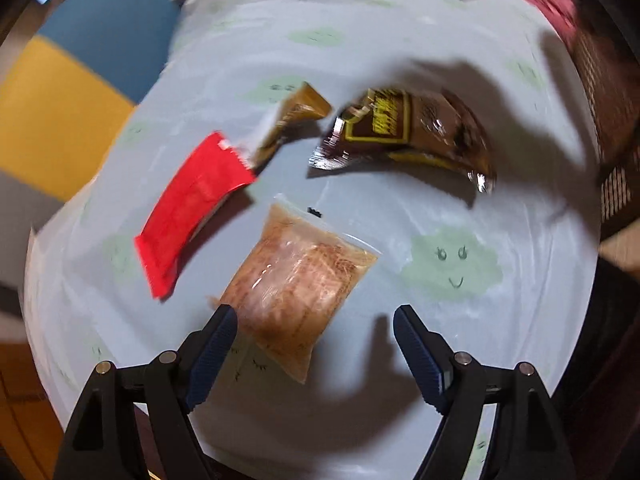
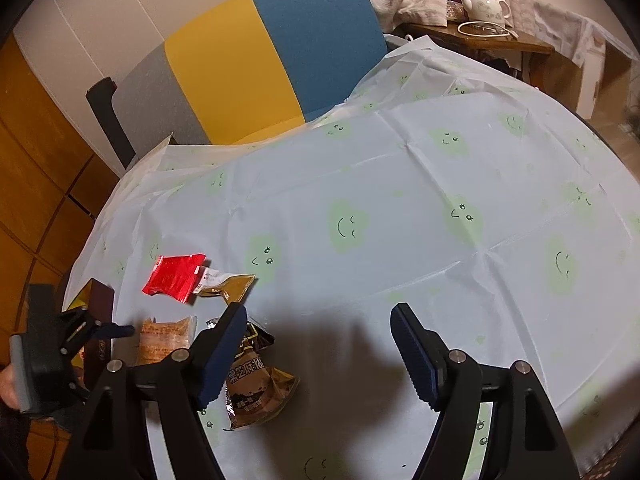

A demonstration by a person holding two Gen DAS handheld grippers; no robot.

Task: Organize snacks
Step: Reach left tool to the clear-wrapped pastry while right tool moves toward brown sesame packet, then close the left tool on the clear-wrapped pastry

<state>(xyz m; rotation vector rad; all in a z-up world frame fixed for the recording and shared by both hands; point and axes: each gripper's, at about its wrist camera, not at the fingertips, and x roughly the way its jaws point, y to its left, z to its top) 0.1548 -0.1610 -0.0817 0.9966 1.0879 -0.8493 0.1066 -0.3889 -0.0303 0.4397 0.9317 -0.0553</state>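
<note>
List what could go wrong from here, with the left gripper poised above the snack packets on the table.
1. The left gripper is open, with the clear packet only partly between its fingers; closing might pinch just a corner, and the slick film could slip.
2. The red packet overlaps the tan packet, so lifting one may drag the other.
3. The thin tablecloth is creased; low fingertips could snag it.

The left wrist view looks steeply down, close over the tablecloth (image 1: 440, 208), its own fingers at the lower edge and the clear bag (image 1: 300, 280) at centre. The right wrist view sits higher and slants across the tablecloth (image 2: 400, 184) toward a cushion (image 2: 260, 60) and teapot (image 2: 486, 4) at the top. Both share the clear bag (image 2: 166, 338), red packet (image 1: 192, 208) (image 2: 174, 276), and brown packet (image 1: 416, 128) (image 2: 256, 384); the left gripper (image 2: 102, 330) shows at the right view's lower left.
</note>
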